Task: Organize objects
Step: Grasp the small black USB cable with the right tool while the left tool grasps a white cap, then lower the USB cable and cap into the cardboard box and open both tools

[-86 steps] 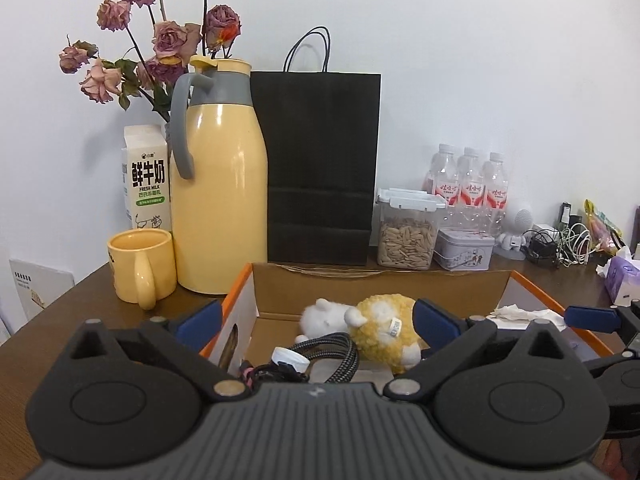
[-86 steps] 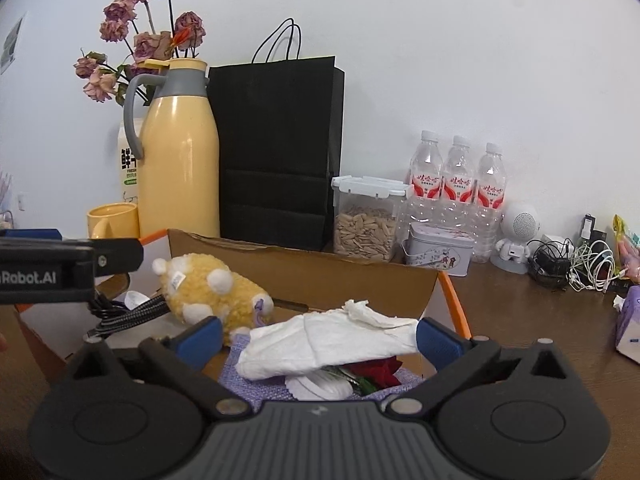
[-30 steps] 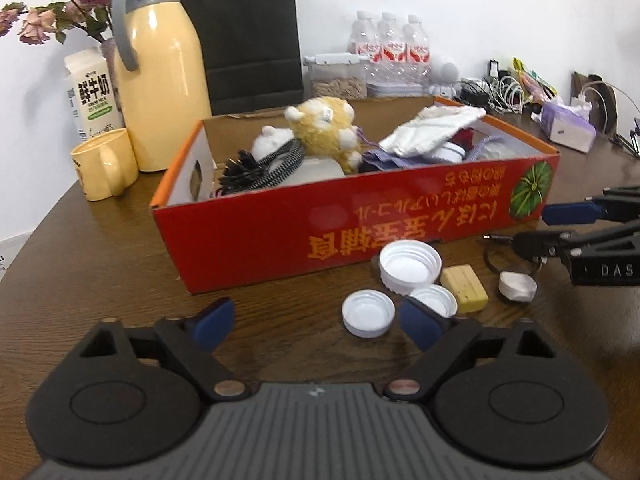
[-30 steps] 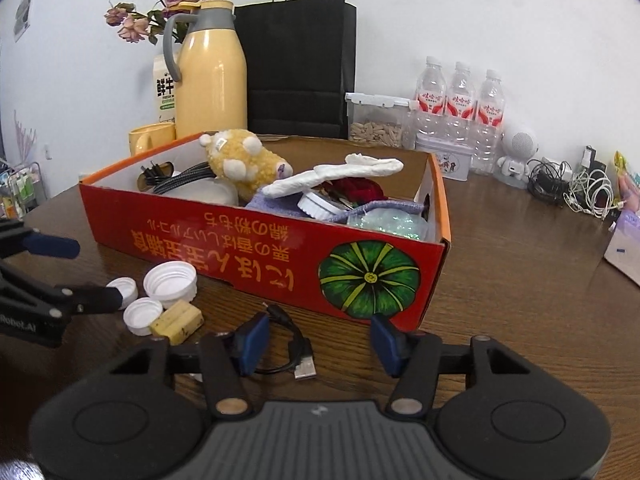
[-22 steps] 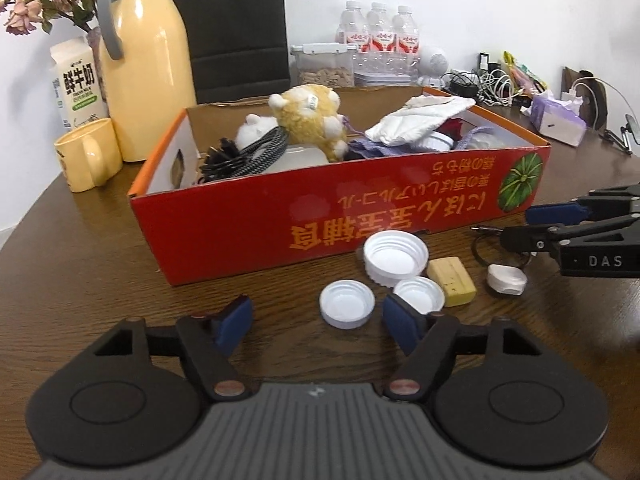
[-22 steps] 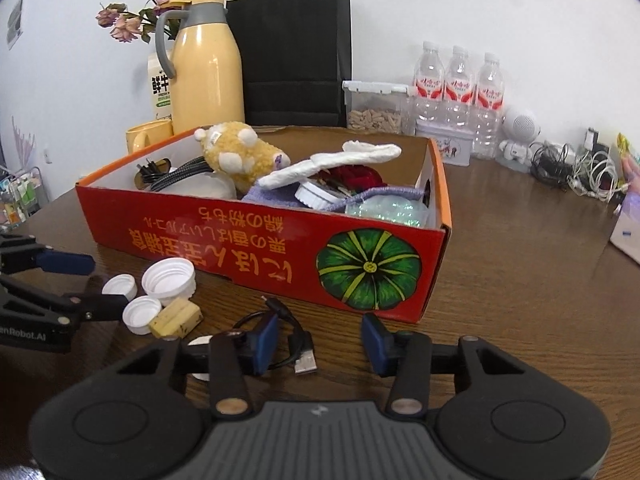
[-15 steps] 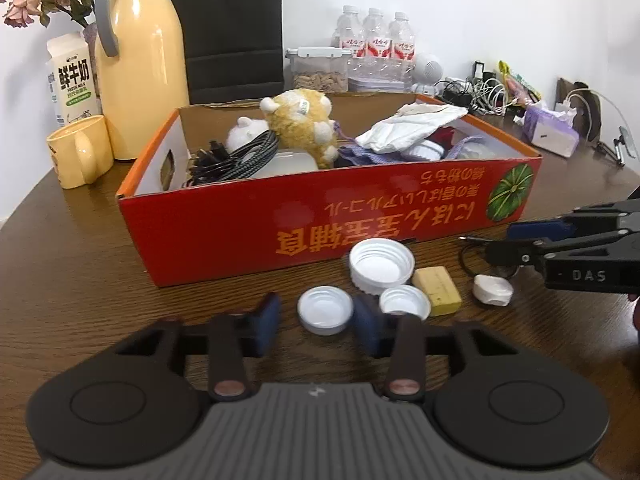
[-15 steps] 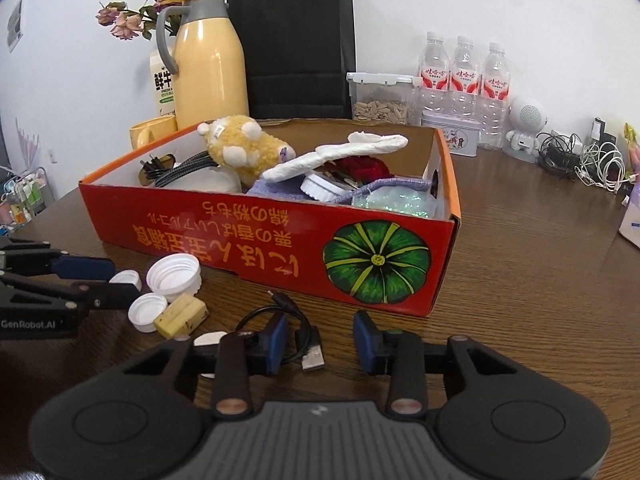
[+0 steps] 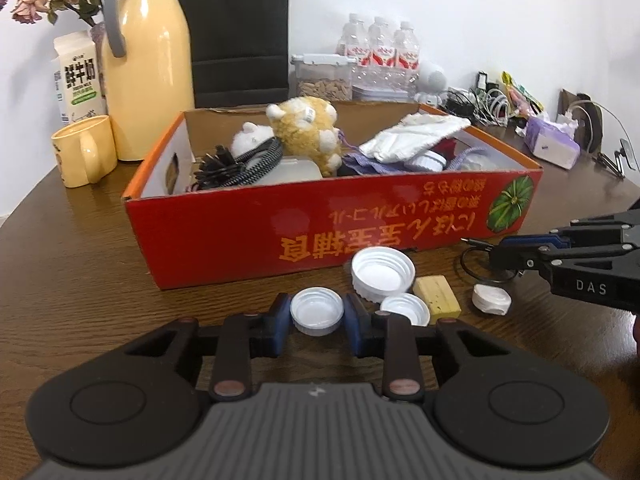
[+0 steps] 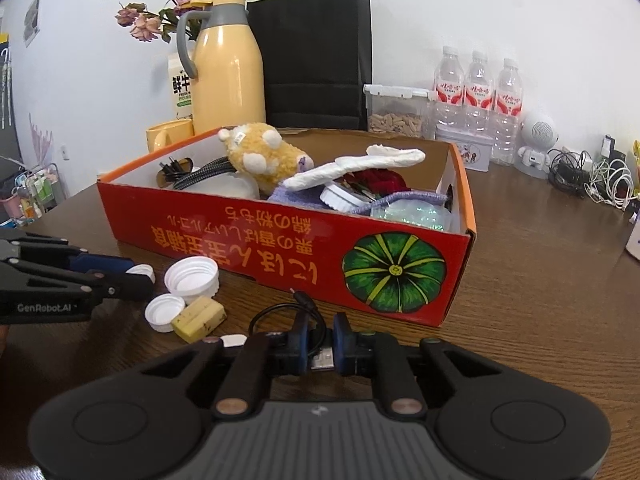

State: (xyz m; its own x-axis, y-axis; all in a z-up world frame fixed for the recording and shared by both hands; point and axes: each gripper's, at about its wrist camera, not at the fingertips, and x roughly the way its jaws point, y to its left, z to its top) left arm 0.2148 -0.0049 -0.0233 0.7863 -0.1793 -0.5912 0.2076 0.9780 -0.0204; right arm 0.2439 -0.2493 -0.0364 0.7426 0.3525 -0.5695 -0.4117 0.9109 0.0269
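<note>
A red cardboard box (image 9: 224,232) (image 10: 280,240) on the brown table holds a yellow plush toy (image 9: 308,128), cables and cloths. In front of it lie white bottle caps, a yellow block (image 9: 436,296) (image 10: 198,318) and a black USB cable (image 10: 296,312). My left gripper (image 9: 317,316) is shut on a small white cap (image 9: 317,311) on the table. My right gripper (image 10: 321,344) is shut on the USB cable's plug end (image 10: 323,358). A large white cap (image 9: 382,272) (image 10: 192,276) and another small cap (image 9: 404,309) (image 10: 164,312) lie between the grippers.
A yellow thermos (image 9: 148,64), yellow mug (image 9: 82,152), milk carton (image 9: 76,76), black paper bag (image 10: 316,60), seed container (image 10: 396,110) and water bottles (image 10: 478,92) stand behind the box. Cables (image 10: 592,180) and a tissue pack (image 9: 552,146) lie at the right. A white round piece (image 9: 491,300) lies by the block.
Both grippers came back from over the box and down to the table in front of it. The left jaws closed on the small white cap; the right jaws closed on the USB cable.
</note>
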